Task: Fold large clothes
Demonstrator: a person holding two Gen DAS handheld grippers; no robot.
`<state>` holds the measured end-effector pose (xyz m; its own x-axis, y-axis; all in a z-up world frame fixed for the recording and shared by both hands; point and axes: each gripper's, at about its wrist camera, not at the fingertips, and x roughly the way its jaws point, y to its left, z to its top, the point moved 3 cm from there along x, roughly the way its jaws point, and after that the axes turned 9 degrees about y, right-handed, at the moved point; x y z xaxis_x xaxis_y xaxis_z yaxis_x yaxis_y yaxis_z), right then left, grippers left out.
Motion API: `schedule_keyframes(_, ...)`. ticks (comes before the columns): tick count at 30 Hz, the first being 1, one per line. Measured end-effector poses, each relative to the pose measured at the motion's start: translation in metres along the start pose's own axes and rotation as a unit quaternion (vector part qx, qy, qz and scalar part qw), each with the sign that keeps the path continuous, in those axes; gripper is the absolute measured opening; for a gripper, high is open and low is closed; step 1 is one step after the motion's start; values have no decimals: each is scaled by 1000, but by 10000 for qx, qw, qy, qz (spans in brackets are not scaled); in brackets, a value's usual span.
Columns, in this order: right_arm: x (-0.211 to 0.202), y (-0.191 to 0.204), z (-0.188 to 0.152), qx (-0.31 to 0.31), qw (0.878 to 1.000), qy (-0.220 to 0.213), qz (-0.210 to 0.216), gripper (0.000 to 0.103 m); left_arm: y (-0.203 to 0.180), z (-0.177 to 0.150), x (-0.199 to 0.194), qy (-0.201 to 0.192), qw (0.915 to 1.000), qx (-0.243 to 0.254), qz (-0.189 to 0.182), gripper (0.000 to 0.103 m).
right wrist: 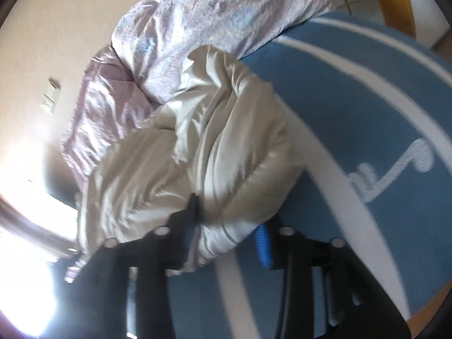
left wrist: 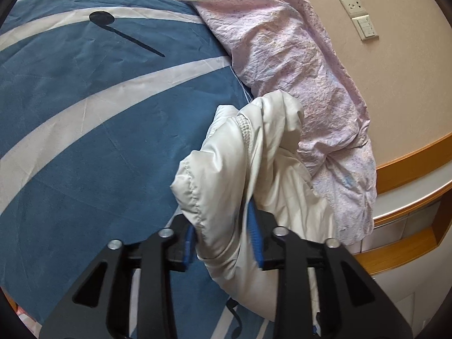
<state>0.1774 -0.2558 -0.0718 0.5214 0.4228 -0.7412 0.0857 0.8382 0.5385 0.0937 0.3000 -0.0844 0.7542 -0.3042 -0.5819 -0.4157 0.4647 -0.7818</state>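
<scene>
A cream puffy jacket lies bunched on the blue bedspread, against a pink quilt. A fold of it fills the gap between the blue pads of my left gripper, whose jaws stand apart around it without squeezing it. In the blurred right wrist view the same jacket lies in a heap. My right gripper is open at its near edge. The cloth touches its left finger, and its right pad stands clear over the bedspread.
The crumpled pink quilt is piled along the bed's wall side. A wall socket and a switch sit above a wooden ledge. Bright window glare washes out the lower left of the right wrist view.
</scene>
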Motion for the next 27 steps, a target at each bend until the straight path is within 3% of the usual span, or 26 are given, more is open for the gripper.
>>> schedule_keyframes(2,-6,4,0,-170,9980,-293,-530,64,-1,-1,-1,-32,9999,124,17,54)
schedule_keyframes(3,-14,11,1,-373,9915,-666,-1055,72,-2,-1,-1,-63,9998,188,37,57)
schedule_keyframes(5,-28,25,3,-625,9768,-1219,-1649,76,-4,-3,-3,-165,9994,284,101,72)
schedule_keyframes(7,-35,44,6,-924,9651,-1494,-1945,77,-7,-3,-5,-249,9989,374,110,77)
schedule_keyframes(13,-3,118,6,-1978,9630,-1122,-1448,77,-13,-5,4,-299,9987,377,180,81)
schedule_keyframes(17,32,163,1,-2491,9552,-874,-1335,74,-14,-7,10,-338,9988,287,193,81)
schedule_keyframes(27,79,197,-12,-2997,9398,-654,-1505,73,-17,-6,25,-381,9986,192,320,81)
